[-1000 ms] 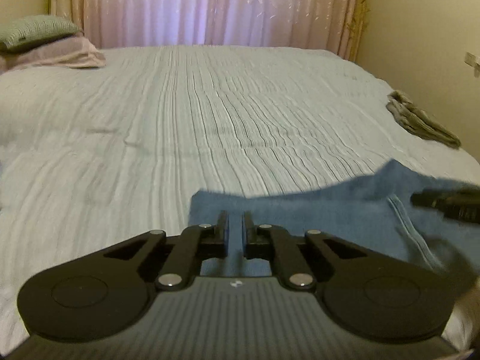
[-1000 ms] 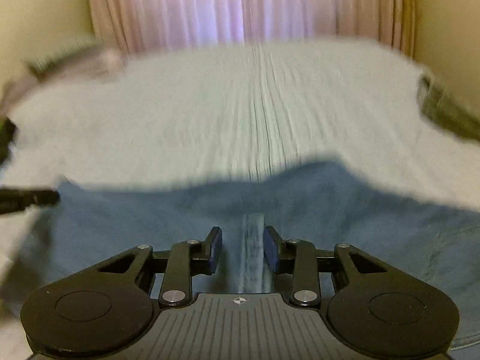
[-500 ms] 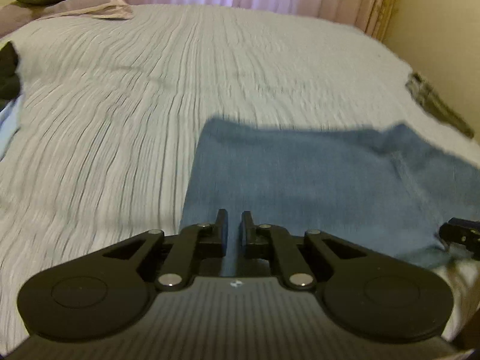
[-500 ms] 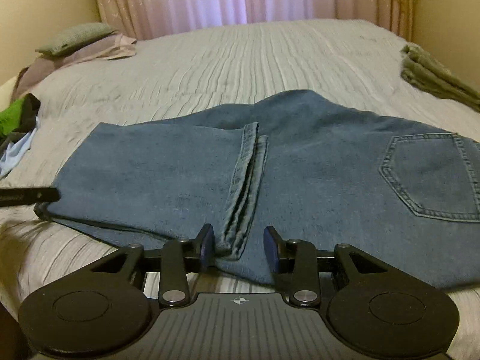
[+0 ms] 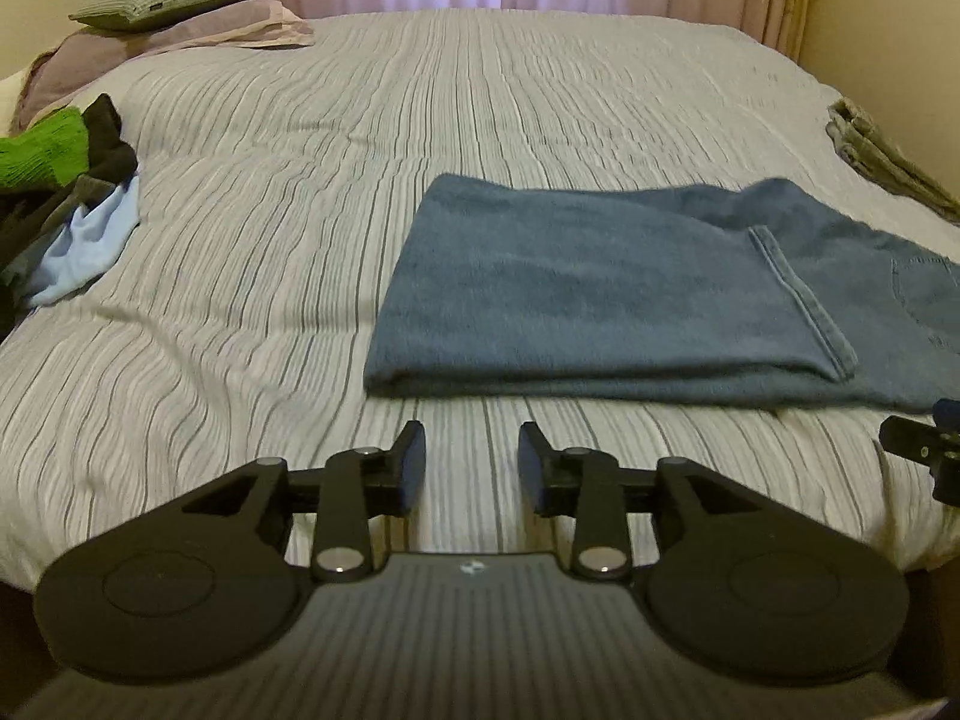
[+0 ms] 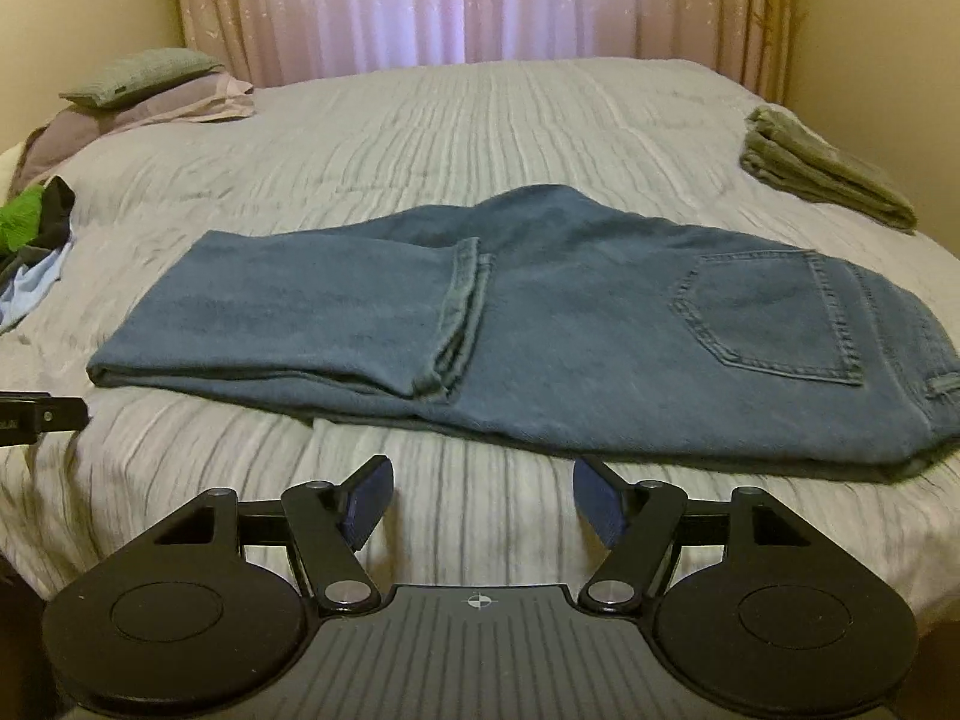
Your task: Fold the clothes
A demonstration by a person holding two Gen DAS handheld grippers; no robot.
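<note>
Blue jeans (image 5: 600,300) lie flat on the striped bed, folded with the leg hems laid over the seat; in the right wrist view (image 6: 540,324) a back pocket faces up at the right. My left gripper (image 5: 471,462) is open and empty over the bed's front edge, just short of the jeans' folded left end. My right gripper (image 6: 480,501) is open wide and empty, just short of the jeans' near edge. Each gripper's tip shows at the edge of the other's view.
A heap of unfolded clothes, green, black and light blue (image 5: 60,198), lies at the bed's left edge. A folded olive garment (image 6: 828,174) lies at the right edge. Pillows (image 5: 162,6) lie at the far left; curtains hang behind the bed.
Both grippers were shut on the jeans, carried the fold over and laid it down. Both have now opened, let go and drawn back toward the bed's front edge.
</note>
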